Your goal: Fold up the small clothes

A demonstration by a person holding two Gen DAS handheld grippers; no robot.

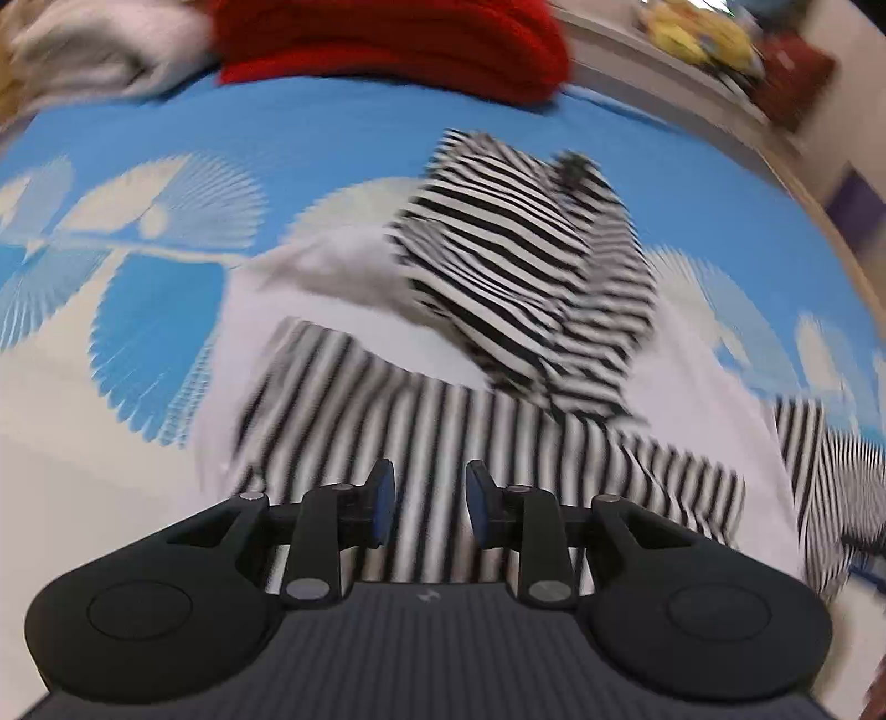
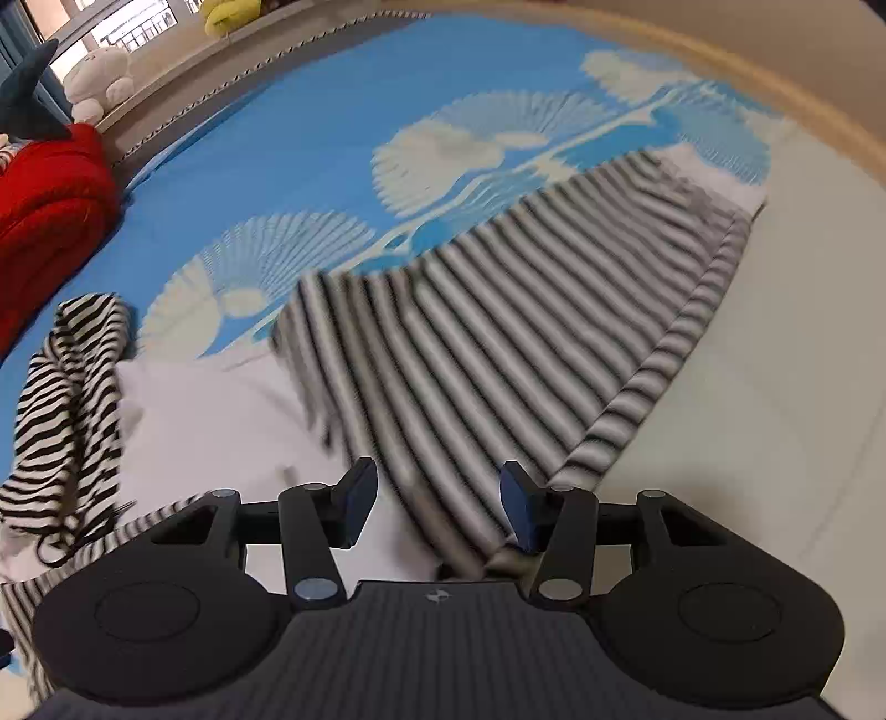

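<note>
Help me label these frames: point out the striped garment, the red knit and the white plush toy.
striped garment (image 2: 498,332): right wrist view, middle of the flat striped panel.
red knit (image 1: 387,39): left wrist view, centre of the folded pile.
white plush toy (image 2: 99,75): right wrist view, its body on the ledge.

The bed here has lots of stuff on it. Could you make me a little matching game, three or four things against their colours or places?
Things:
1. knitted pile
2. crumpled cloth
3. bed cover
4. plush toy

Descriptions:
A. blue with pale fan shapes
B. white, on the ledge beyond the bed
C. red, at the far edge of the bed
D. black and white stripes, bunched up

Pairs: 1-C, 2-D, 3-A, 4-B
</note>
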